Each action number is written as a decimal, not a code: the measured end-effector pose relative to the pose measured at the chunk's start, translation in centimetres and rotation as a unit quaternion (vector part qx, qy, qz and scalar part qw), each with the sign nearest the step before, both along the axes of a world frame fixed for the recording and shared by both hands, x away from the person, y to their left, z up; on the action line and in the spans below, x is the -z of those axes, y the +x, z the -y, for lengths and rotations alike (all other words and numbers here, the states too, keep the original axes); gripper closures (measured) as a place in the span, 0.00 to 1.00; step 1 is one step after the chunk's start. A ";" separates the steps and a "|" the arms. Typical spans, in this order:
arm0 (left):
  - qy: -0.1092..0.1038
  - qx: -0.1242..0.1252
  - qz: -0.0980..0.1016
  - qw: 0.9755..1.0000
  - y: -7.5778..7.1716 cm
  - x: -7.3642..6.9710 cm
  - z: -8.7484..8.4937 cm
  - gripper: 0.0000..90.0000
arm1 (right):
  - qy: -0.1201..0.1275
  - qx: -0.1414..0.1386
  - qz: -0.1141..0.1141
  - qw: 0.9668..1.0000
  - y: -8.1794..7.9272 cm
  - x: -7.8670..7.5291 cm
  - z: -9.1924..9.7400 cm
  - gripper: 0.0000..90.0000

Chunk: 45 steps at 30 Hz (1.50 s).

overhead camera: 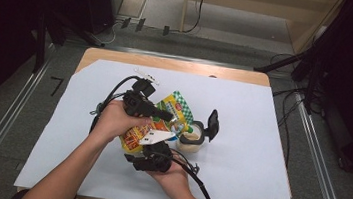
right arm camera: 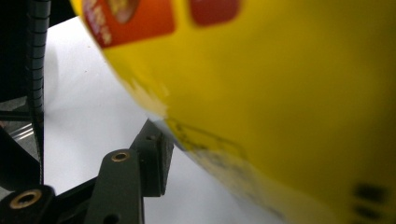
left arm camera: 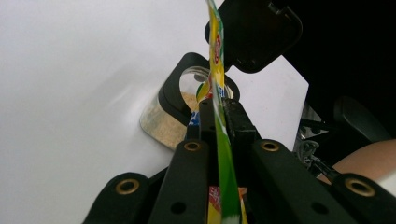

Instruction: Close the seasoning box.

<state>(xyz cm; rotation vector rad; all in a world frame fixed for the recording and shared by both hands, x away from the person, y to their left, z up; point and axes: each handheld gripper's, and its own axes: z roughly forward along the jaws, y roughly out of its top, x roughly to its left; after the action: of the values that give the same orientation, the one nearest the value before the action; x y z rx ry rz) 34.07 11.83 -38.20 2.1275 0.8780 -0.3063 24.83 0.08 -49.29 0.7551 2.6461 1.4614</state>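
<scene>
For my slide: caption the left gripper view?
Left gripper pinching a pouch's edge over an open jar.

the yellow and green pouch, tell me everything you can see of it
The pouch is a soft, flat packet that looks like plastic film, mostly yellow with orange and red print and a green-and-white checked top. It is held tilted above the white sheet, its top end over the open mouth of a clear container with a flipped-up black lid. The left hand-held gripper pinches its upper edge; the right hand-held gripper is at its lower end.
</scene>
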 end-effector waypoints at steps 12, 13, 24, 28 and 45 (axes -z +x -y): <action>0.009 0.016 0.019 1.000 -0.4 -1.0 -0.9 1.00 | 0.003 0.003 -0.006 1.000 0.0 0.0 0.2 0.56; 0.007 0.016 0.019 1.000 -0.4 -1.1 -1.0 1.00 | 0.004 0.004 -0.004 1.000 0.0 0.0 0.2 0.56; -0.022 0.010 0.014 1.000 -0.1 -2.0 -3.6 1.00 | 0.015 0.012 0.013 1.000 0.0 -0.6 0.7 0.54; -0.030 0.005 0.015 0.999 -0.2 -2.2 -4.4 1.00 | 0.019 0.015 0.012 1.000 0.2 -0.8 1.0 0.54; -0.062 -0.039 0.035 0.997 0.2 -3.3 -8.3 1.00 | 0.020 0.040 0.010 0.999 0.9 -1.1 2.1 0.53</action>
<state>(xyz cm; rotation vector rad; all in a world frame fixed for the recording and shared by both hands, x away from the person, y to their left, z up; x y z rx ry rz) 34.26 20.12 -34.89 1.9726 0.8762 -0.2380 25.74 -2.01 -48.20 0.8346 2.5489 1.4981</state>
